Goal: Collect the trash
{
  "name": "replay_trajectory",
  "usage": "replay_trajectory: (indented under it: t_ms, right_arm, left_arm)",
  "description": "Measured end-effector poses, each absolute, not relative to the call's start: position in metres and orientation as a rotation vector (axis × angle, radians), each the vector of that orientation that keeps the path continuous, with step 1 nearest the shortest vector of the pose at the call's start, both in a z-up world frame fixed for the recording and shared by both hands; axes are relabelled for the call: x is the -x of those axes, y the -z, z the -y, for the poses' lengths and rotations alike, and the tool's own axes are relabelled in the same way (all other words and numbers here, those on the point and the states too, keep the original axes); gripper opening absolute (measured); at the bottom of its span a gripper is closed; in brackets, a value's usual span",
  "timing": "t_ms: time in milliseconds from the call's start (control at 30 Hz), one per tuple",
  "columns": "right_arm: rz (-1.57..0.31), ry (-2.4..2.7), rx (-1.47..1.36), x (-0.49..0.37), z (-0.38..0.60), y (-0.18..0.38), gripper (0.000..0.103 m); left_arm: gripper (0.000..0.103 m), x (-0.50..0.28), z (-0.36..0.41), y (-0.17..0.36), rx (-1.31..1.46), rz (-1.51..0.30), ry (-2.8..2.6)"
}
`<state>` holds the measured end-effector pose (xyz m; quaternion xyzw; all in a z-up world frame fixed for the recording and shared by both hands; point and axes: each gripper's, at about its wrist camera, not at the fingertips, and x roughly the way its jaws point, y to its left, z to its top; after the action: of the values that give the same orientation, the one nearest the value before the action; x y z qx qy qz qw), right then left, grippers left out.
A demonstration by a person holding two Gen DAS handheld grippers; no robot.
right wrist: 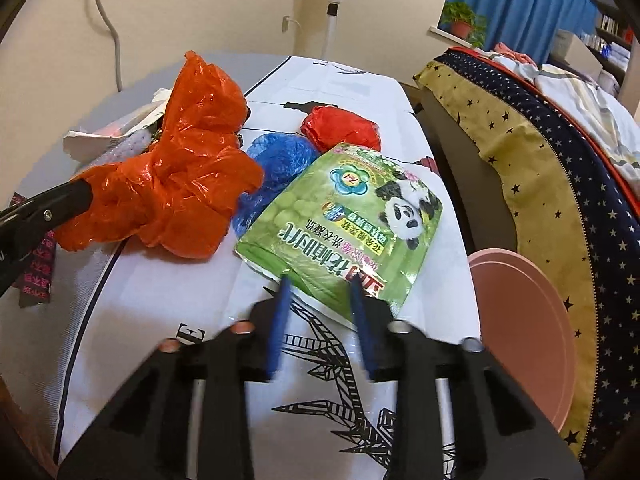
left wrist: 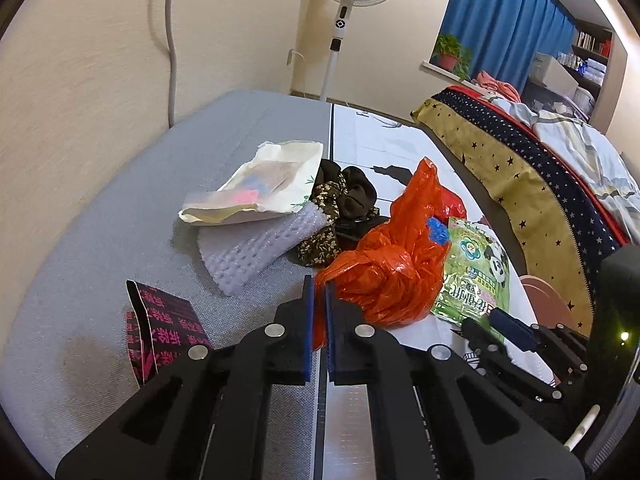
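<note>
A crumpled orange plastic bag (left wrist: 384,272) lies on the table, and my left gripper (left wrist: 319,292) is shut on its near end. The right wrist view shows the same bag (right wrist: 172,184) with the left gripper's black fingers (right wrist: 80,196) clamped on it. A flat green pouch with a panda print (right wrist: 340,216) lies to its right. My right gripper (right wrist: 319,284) stands open, and the pouch's near edge lies between its blue pads without being pressed. Behind the pouch lie a blue plastic bag (right wrist: 276,160) and a red one (right wrist: 340,126).
On the grey mat (left wrist: 100,240) lie a white paper bag (left wrist: 256,188), bubble wrap (left wrist: 248,252), a dark floral cloth (left wrist: 336,208) and a black-pink wrapper (left wrist: 160,328). A pink round lid (right wrist: 520,320) stands at the table's right edge, beside a bed with a starred cover (right wrist: 540,160).
</note>
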<state>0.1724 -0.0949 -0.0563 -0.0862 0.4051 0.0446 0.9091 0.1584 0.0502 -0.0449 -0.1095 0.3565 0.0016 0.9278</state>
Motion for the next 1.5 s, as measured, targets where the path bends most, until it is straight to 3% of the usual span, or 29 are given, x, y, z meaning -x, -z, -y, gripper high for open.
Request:
replay_trajectory:
  t_ms: [100,267,367,433,500,633,900,1000,1167,1367,1433,1500]
  right_arm:
    - [-0.827,-0.114,0.17,-0.169,0.096,0.055,0.0]
    - [-0.772,-0.169,0.015,-0.16,0.114,0.04,0.0]
    - [-0.714,-0.156,-0.117,-0.16,0.137,0.025,0.01]
    - [-0.722,-0.163,-0.237,-0.168,0.156,0.023,0.034]
    - [-0.743,-0.157,-0.306,-0.176,0.169,0.027,0.046]
    - [-0.802,-0.133,-0.416,-0.195,0.189,0.043,0.053]
    - [-0.876,-0.195,-0.529,-0.235,0.193,0.064,0.057]
    - [-0.869,-0.181,-0.541,-0.239,0.195,0.066,0.058]
    - [-0.854,-0.19,-0.529,-0.236,0.189,0.065,0.068]
    - [-0.855,-0.203,-0.464,-0.232,0.179,0.063,0.069]
    - [-0.858,-0.209,-0.446,-0.231,0.177,0.062,0.068]
    - [-0.861,-0.213,-0.443,-0.23,0.178,0.063,0.067]
  left_arm:
    - [0.005,-0.158,-0.05,0.045,0.23,-0.729,-0.004]
    - [0.005,-0.159,-0.051,0.046,0.242,-0.728,-0.003]
    - [0.005,-0.159,-0.051,0.046,0.245,-0.727,0.0]
    - [0.005,-0.159,-0.051,0.046,0.245,-0.726,-0.002]
    - [0.005,-0.16,-0.051,0.046,0.248,-0.727,-0.001]
    - [0.005,-0.162,-0.051,0.047,0.249,-0.729,0.006]
    - [0.005,-0.162,-0.049,0.049,0.234,-0.739,0.01]
    - [0.005,-0.162,-0.049,0.05,0.232,-0.74,0.01]
    - [0.005,-0.163,-0.047,0.051,0.223,-0.743,0.011]
    - [0.006,-0.163,-0.045,0.051,0.229,-0.74,0.022]
    - [0.019,-0.163,-0.043,0.051,0.223,-0.741,0.033]
    - [0.06,-0.163,-0.04,0.052,0.201,-0.741,0.014]
